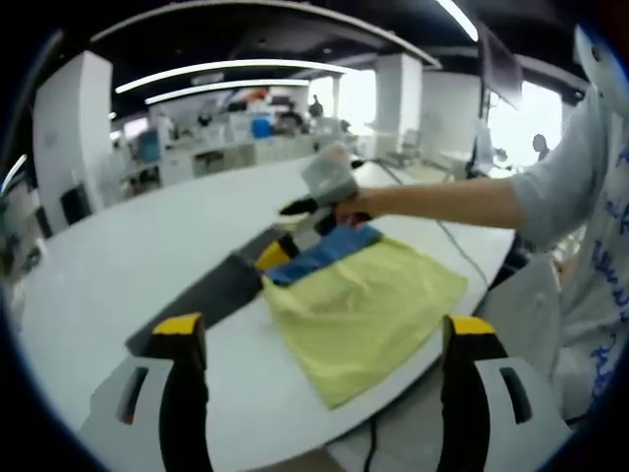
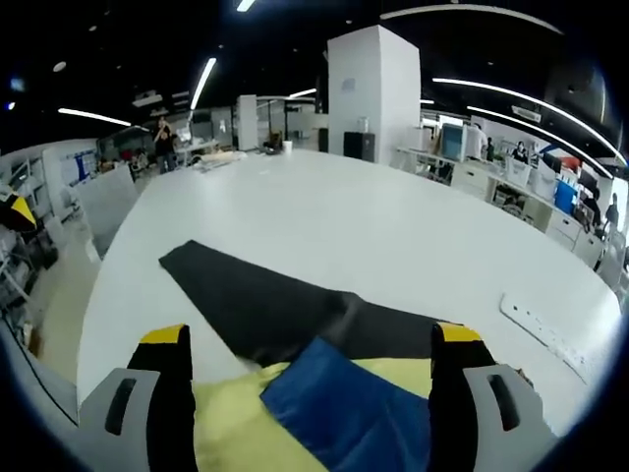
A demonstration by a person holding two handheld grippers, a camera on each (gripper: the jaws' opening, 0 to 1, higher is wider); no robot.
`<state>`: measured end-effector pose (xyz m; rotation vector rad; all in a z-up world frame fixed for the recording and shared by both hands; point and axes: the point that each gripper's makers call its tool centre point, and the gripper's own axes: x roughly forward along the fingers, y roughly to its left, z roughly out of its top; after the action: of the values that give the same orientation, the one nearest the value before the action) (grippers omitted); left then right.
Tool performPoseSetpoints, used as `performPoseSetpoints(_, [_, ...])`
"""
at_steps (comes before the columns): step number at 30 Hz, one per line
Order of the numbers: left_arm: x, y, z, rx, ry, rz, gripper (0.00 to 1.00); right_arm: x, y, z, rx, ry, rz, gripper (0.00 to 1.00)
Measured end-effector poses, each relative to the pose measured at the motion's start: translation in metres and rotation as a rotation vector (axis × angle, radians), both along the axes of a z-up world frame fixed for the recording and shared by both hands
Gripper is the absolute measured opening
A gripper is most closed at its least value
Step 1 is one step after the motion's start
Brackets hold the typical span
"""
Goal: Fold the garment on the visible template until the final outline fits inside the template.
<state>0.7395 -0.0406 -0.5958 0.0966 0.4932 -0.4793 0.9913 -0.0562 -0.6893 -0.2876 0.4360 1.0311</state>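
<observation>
On white table, crumpled yellow-blue garment.

I see the yellow garment lying flat on the white table, folded into a rough square. Its blue part is folded over on top. The black template pokes out from under it.

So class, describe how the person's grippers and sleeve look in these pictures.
The left gripper has pale grey jaws with black inner faces and yellow tips. The right gripper matches it. The sleeve is light grey with blue markings.
</observation>
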Motion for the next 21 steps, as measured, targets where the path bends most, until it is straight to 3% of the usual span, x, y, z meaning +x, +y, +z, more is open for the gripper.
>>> performPoseSetpoints(21, [-0.005,-0.014,0.007,0.007,-0.025,-0.038,0.99,-0.018,-0.03,0.027,0.039,-0.022,-0.022,1.0])
